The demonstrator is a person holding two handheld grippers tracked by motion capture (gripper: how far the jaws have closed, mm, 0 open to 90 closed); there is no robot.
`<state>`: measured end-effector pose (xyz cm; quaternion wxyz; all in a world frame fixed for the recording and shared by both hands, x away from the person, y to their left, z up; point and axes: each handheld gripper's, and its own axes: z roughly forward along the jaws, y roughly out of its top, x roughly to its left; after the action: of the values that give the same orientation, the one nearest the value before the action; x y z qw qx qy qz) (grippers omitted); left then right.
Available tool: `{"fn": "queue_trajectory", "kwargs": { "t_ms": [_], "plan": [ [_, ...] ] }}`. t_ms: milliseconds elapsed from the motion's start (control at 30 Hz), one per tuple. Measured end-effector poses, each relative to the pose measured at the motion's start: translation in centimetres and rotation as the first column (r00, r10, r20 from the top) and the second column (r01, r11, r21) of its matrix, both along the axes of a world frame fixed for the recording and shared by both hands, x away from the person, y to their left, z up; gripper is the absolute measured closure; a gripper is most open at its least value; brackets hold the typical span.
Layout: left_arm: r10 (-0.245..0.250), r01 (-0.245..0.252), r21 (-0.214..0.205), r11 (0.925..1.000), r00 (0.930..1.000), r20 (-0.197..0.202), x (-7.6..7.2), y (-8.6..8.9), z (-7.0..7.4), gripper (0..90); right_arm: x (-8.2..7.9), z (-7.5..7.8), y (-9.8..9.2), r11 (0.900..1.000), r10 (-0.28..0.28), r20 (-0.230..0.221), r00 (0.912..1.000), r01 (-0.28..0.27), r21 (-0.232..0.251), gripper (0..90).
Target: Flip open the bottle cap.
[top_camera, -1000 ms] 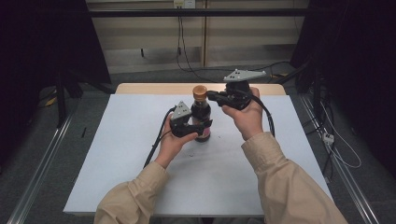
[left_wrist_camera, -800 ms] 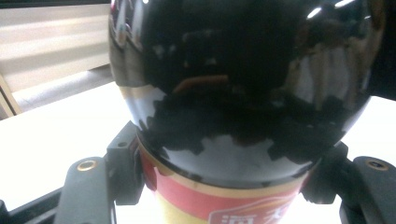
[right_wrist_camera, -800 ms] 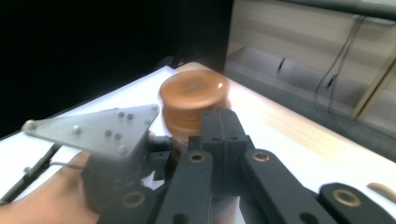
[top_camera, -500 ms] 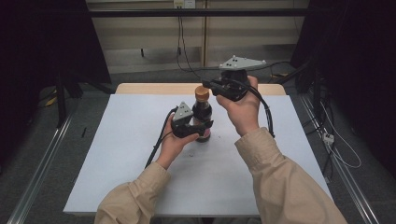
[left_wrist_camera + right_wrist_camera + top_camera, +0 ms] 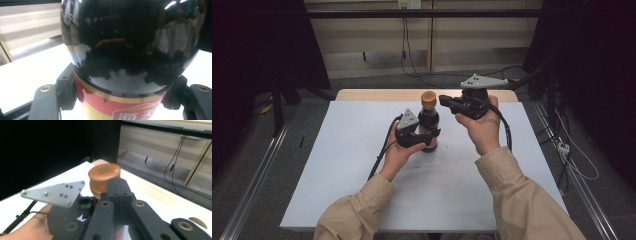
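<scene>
Right gripper (image 5: 446, 101) sits slightly lower and farther right than half a second ago, with its tips just right of the cap (image 5: 428, 98); bottle (image 5: 428, 125) and left gripper (image 5: 428, 136) hold the same place.

Bottle: dark, glossy, standing upright on the worktop (image 5: 337, 165) near its far middle, long axis vertical, orange-brown cap up.

Left gripper: jaws clamped on the bottle's lower body from the left, one on each side of the label band as seen in the left gripper view (image 5: 117, 105). Left hand (image 5: 399, 152) wraps the handle; cable (image 5: 382, 152) trails back toward the person.

Right gripper: held by the right hand (image 5: 482, 127) at cap height, jaws pressed together with no gap, pointing left at the cap, close beside it; contact cannot be told. In the right gripper view the cap (image 5: 104, 173) sits just past the tips (image 5: 119, 186), blurred.

Label (image 5: 120, 110): red and yellow bands, with white characters cut off by the frame edge, not readable.

Surroundings: white worktop, wooden strip (image 5: 377, 94) at the far edge, cables (image 5: 404, 55) on the floor behind.
</scene>
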<state>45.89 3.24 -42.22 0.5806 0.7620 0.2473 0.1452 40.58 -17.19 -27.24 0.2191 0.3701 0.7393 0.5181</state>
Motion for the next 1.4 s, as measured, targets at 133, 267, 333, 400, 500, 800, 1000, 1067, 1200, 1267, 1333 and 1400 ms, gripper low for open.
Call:
{"fn": "queue_trajectory", "kwargs": {
  "t_ms": [133,267,333,400,500,800,1000,1067,1200,1267,1333,1400],
  "plan": [
    [0.001,-0.001,0.002,1.0000,1.0000,0.000,0.0,0.0,0.0,30.5,0.2,-0.6,0.2,0.9998,0.006,-0.018,0.9998,-0.006,-0.019,90.0],
    [0.002,-0.002,0.001,1.0000,1.0000,0.000,0.0,0.0,0.0,30.5,0.5,-1.0,0.4,0.9994,0.002,-0.026,0.9997,-0.003,-0.033,90.0],
    [0.003,-0.003,0.000,1.0000,1.0000,0.001,0.0,0.0,0.0,30.4,0.7,-1.1,0.3,0.9996,-0.001,-0.028,0.9996,0.000,-0.027,90.0],
    [0.003,-0.003,0.000,1.0000,1.0000,0.001,0.0,0.0,0.0,30.4,0.8,-1.1,0.3,0.9998,-0.002,-0.032,0.9995,0.001,-0.021,90.0],
    [0.002,-0.002,-0.001,1.0000,1.0000,0.001,0.0,0.0,0.0,30.4,0.9,-1.3,0.4,0.9997,0.000,-0.041,0.9992,-0.001,-0.025,90.0],
    [0.006,-0.006,-0.001,1.0000,1.0000,-0.001,0.0,0.0,0.0,30.4,1.2,-1.2,0.6,0.9996,0.007,-0.041,0.9991,-0.008,-0.026,90.0],
    [0.003,-0.003,-0.004,1.0000,1.0000,-0.002,0.0,0.1,-0.1,30.2,1.2,-1.0,0.6,0.9996,0.015,-0.044,0.9989,-0.016,-0.024,90.0],
    [0.002,-0.002,-0.003,1.0000,1.0000,-0.003,0.0,0.1,-0.1,30.2,1.2,-1.0,0.6,0.9996,0.018,-0.045,0.9988,-0.019,-0.021,90.0],
    [0.003,-0.003,-0.005,1.0000,1.0000,-0.003,0.1,0.1,-0.1,30.3,1.2,-0.9,0.7,0.9997,0.020,-0.040,0.9990,-0.021,-0.012,90.0],
    [0.004,-0.004,-0.007,1.0000,1.0000,-0.003,0.0,0.1,-0.1,30.3,1.2,-0.9,0.7,0.9997,0.020,-0.039,0.9991,-0.020,-0.015,90.0],
    [0.008,-0.008,-0.011,0.9999,1.0000,-0.005,0.0,0.1,-0.1,30.3,1.3,-0.8,0.7,0.9997,0.023,-0.037,0.9991,-0.023,-0.012,90.0],
    [0.009,-0.009,-0.011,0.9999,1.0000,-0.005,0.0,0.1,-0.1,30.3,1.2,-0.8,0.8,0.9997,0.021,-0.038,0.9991,-0.022,-0.008,90.0]
  ]
}}
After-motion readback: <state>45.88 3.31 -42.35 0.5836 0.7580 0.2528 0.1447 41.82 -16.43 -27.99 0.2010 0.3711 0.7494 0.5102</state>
